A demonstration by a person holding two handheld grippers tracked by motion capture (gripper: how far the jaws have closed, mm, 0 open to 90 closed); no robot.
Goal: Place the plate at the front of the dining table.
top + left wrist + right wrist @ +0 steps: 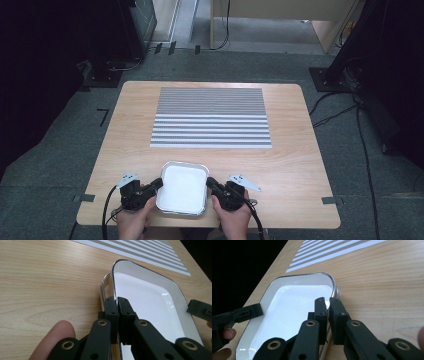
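A white rectangular tray [182, 189] with a thin dark rim lies at the near edge of the wooden table, between both hands. My left gripper [159, 182] is shut on the tray's left rim; in the left gripper view its jaws [117, 300] pinch the rim of the tray [147, 297]. My right gripper [210, 181] is shut on the opposite rim, and the right gripper view shows its jaws [327, 300] clamped over the edge of the tray [294, 302]. A shiny metal edge [106, 285] shows just under the white rim. The tray holds nothing.
A grey-and-white striped mat [211, 117] lies flat across the far half of the table [130, 130]. Bare wood runs between the mat and the tray. Cables and dark equipment stands sit on the floor around the table.
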